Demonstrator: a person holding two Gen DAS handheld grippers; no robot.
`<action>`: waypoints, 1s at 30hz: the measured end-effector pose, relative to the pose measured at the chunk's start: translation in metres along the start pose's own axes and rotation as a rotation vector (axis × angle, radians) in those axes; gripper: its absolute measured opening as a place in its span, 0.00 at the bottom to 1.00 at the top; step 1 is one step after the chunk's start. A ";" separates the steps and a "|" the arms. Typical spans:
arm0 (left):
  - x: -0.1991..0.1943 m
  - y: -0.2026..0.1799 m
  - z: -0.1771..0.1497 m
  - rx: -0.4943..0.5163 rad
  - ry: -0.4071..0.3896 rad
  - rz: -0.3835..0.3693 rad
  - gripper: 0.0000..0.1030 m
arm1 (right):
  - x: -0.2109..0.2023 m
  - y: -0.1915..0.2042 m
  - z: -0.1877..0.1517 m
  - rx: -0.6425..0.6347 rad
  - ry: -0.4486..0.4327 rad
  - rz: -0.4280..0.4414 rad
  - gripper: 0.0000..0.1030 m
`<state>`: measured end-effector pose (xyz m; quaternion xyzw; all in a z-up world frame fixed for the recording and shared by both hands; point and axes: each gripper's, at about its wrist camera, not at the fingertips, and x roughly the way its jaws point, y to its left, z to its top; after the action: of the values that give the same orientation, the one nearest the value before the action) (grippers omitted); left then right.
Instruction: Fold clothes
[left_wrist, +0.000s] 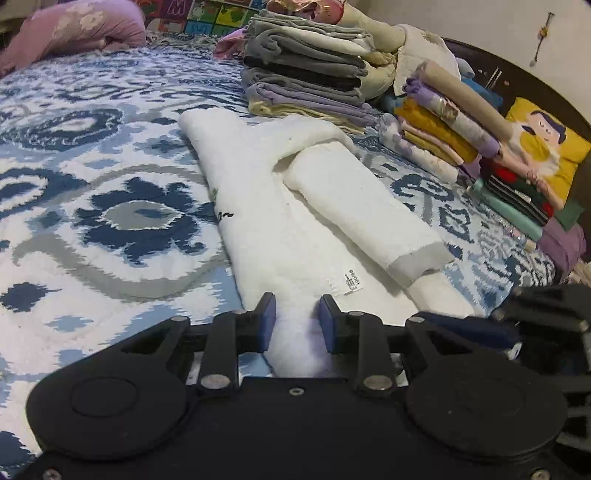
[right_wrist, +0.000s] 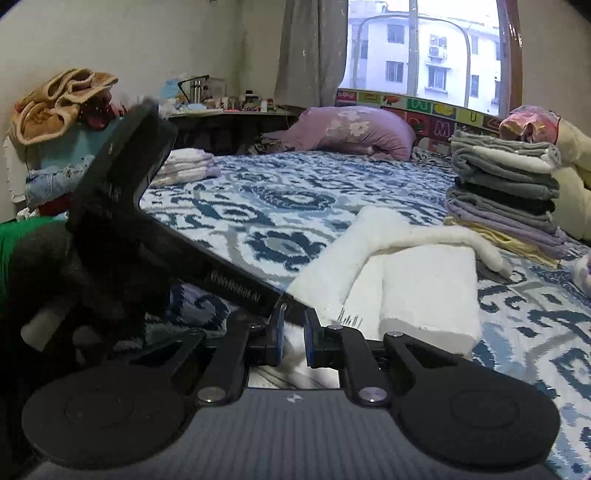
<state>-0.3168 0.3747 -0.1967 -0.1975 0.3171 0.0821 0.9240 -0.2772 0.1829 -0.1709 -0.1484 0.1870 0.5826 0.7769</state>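
White fleece garment (left_wrist: 295, 206) lies near the bed's (left_wrist: 92, 192) near edge, sleeves folded in. Left tool (left_wrist: 297, 321) and right tool (right_wrist: 293, 332) each apparently pinch its hem; next, carry it toward the collar.

The alphabet mat (right_wrist: 439, 122) standing along the wall under the window carries big single letters in coloured squares: an "M" is clear, a "U" shows further right, and a tile nearer the curtain seems to read "M" or "W" upside down (too soft to settle). The same mat (left_wrist: 207, 14) in the left wrist view shows an "M" at its top edge. A small white tag (left_wrist: 349, 282) sewn on the white garment (left_wrist: 258, 206) has printed lines, too small to read. Dark script stitched on that garment's edge is partly hidden. Embossed lettering on the black bar (right_wrist: 236, 284) is illegible.
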 end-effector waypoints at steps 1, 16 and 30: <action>-0.001 0.002 0.000 -0.010 0.000 -0.006 0.25 | 0.002 -0.001 -0.001 0.001 0.003 0.007 0.14; -0.020 0.019 0.018 -0.181 -0.140 -0.159 0.25 | 0.031 -0.001 -0.021 -0.012 0.080 0.041 0.14; 0.030 0.030 0.045 -0.150 -0.034 -0.001 0.18 | 0.031 0.012 -0.026 -0.126 0.076 0.002 0.14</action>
<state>-0.2765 0.4211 -0.1920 -0.2647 0.2943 0.1087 0.9119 -0.2839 0.2012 -0.2085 -0.2188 0.1794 0.5879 0.7578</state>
